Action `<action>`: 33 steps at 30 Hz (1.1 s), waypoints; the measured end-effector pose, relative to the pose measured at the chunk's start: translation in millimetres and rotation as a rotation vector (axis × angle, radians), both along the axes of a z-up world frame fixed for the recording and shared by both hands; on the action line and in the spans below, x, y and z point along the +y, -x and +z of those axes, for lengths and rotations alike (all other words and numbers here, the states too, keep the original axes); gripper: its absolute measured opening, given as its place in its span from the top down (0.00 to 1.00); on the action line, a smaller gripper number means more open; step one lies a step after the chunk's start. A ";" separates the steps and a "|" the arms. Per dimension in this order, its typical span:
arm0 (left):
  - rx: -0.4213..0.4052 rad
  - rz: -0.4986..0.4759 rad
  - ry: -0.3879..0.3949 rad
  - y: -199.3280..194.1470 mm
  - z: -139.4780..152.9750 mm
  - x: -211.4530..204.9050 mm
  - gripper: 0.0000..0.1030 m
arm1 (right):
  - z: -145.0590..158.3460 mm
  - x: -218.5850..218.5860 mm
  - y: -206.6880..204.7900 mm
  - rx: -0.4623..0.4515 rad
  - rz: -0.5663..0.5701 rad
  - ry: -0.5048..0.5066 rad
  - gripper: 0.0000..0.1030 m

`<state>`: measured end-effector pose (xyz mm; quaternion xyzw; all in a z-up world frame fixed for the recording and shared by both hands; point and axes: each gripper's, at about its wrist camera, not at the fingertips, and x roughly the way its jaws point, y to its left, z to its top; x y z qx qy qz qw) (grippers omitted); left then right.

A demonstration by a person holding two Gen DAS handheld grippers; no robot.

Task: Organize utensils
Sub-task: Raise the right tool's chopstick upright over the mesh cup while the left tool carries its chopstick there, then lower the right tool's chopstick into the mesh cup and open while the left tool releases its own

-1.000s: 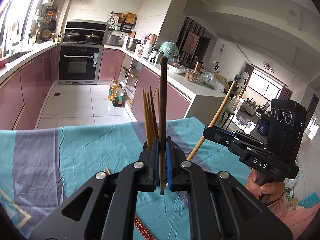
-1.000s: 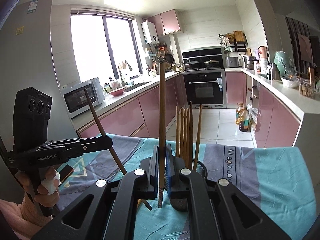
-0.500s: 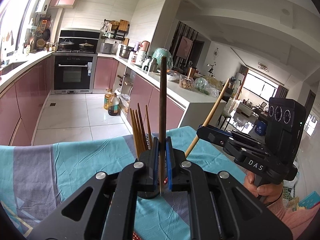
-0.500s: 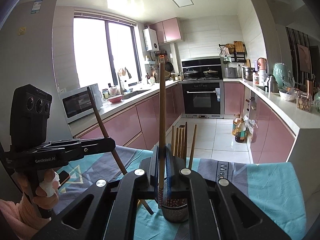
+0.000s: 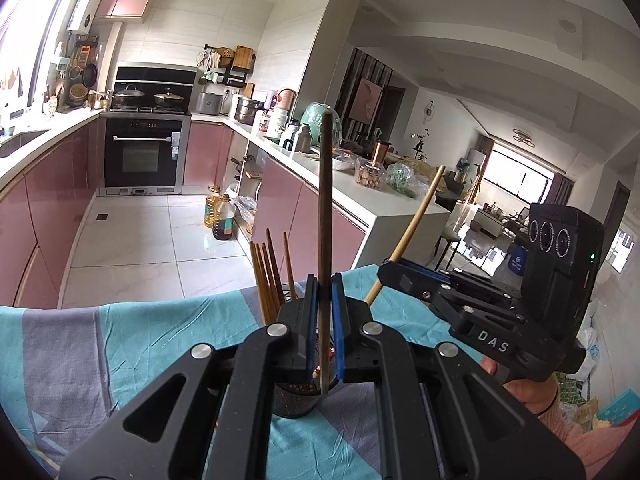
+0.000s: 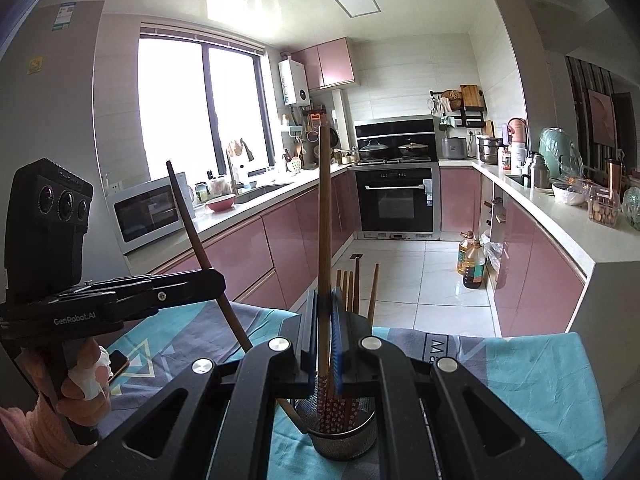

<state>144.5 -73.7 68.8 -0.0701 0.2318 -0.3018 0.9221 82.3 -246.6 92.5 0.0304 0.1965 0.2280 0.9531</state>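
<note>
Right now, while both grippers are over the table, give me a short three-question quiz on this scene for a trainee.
1. True or false: the left gripper grips a dark chopstick.
2. The right gripper holds: A spoon, B chopstick, C nothing?
3. Where do the other chopsticks stand?

Key: 1 true. 2 B. 3 In the mesh holder on the tablecloth.

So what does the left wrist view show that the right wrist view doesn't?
Only the left wrist view shows the living room window and the right claw pinching a light chopstick. Only the right wrist view shows the microwave and the left claw pinching a dark chopstick. Both show the oven and the holder with chopsticks.
</note>
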 end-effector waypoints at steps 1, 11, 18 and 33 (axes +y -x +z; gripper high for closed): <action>-0.001 0.004 0.000 -0.7 -0.5 -0.6 0.93 | -0.7 1.1 -3.2 0.002 -0.004 0.002 0.95; 0.022 0.034 -0.025 -9.7 -10.1 -7.6 0.93 | -11.9 2.8 -17.0 0.034 -0.023 0.016 0.95; 0.049 0.038 -0.055 -14.0 -17.6 -12.2 0.93 | -18.5 2.9 -22.0 0.057 -0.028 0.026 0.95; 0.086 0.007 -0.149 -23.7 -15.8 -26.3 0.93 | -30.9 6.0 -22.2 0.101 -0.014 0.058 0.95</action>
